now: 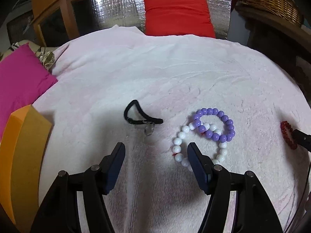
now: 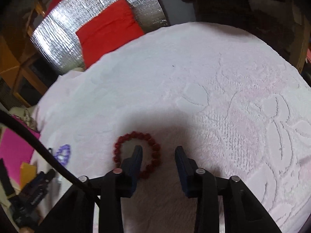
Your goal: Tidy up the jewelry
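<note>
A pale pink plush blanket [image 1: 155,81] with an embossed floral pattern covers the work surface, and four pieces of jewelry lie on it.

In the left wrist view, the left gripper [image 1: 156,147] hangs over the near middle of the blanket with its jaws wide apart and nothing between them. Its right finger overlaps the near-left part of a white bead bracelet [image 1: 179,141], hiding a few beads; whether it touches them cannot be told. A purple bead bracelet [image 1: 223,122] lies across the far side of the white one, the two loops overlapping. To their left, just beyond the gripper's open gap, lies a black cord necklace [image 1: 136,116] with a small clear pendant [image 1: 149,130] at its near end. Far to the right, a red bead bracelet [image 1: 287,134] sits at the frame's edge with a dark finger of the other gripper against it.

In the right wrist view, the right gripper [image 2: 159,149] stands with its jaws at a moderate gap, open and gripping nothing. Its left finger [image 2: 136,155] reaches inside the loop of the red bead bracelet [image 2: 153,145], so the ring's right side lies between the two fingers; the right finger stands outside the ring.

An orange box [image 1: 21,151] stands at the blanket's left edge beside a magenta cushion [image 1: 19,77]. A red cushion [image 1: 176,13] leans on silver foil [image 1: 116,3] at the far side, with a wicker basket [image 1: 272,0] at the far right.
</note>
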The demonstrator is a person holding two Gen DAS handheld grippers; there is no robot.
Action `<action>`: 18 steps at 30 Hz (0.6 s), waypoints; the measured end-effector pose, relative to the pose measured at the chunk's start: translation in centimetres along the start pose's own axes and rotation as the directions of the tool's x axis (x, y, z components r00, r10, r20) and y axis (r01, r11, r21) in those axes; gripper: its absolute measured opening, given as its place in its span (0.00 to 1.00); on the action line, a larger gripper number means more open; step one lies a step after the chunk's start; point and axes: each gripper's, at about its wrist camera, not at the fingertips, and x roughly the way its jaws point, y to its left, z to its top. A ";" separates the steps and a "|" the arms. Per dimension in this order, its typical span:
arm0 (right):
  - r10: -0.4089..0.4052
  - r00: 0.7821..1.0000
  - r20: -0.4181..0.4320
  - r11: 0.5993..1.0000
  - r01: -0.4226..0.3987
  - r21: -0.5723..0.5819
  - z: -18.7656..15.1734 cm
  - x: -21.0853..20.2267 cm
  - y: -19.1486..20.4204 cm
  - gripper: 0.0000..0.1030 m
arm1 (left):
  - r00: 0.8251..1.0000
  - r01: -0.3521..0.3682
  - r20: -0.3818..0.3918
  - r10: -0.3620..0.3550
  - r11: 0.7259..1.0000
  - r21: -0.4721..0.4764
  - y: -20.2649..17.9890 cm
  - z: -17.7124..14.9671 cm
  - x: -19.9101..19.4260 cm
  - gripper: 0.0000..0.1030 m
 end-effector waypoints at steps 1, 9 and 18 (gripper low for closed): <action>-0.011 1.000 0.006 1.000 0.011 -0.009 0.0 0.1 0.1 0.28 | 1.000 0.007 -0.011 -0.007 1.000 0.002 -0.1 0.0 0.4 0.65; -0.023 0.999 0.031 0.997 0.025 -0.069 -0.4 -0.3 0.9 0.10 | 0.993 0.121 -0.006 -0.121 0.993 0.004 -1.0 0.1 0.6 0.16; 0.110 0.992 0.055 0.992 -0.107 -0.064 -0.6 -3.3 1.6 0.10 | 0.982 0.187 0.002 -0.188 0.981 -0.059 1.5 -0.3 -1.6 0.09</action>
